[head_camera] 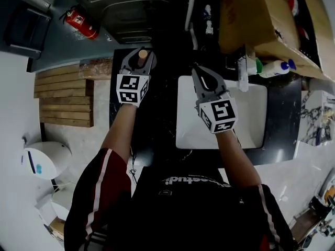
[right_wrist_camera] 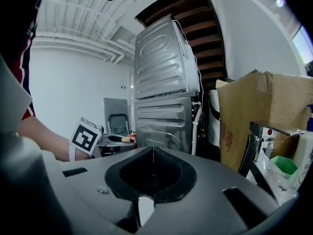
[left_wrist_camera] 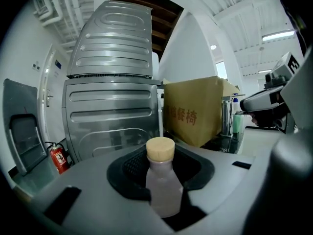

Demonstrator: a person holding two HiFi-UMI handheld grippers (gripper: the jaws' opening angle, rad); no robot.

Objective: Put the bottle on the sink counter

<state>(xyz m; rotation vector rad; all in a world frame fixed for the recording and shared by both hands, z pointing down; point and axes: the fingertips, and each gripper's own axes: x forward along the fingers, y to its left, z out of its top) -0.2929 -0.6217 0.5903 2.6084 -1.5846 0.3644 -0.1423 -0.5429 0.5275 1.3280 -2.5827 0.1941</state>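
Currently bottle upright, gripped at body between left gripper fingers; right gripper fingers closed together, empty.

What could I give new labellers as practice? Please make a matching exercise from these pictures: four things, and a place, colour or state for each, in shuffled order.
Things
1. bottle
2. right gripper
3. fire extinguisher
4. cardboard box

Descriptions
A. brown, behind the tap
B. red, beside the grey metal appliance
C. clamped in the left gripper
D. jaws together, nothing between them

Pairs: 1-C, 2-D, 3-B, 4-A
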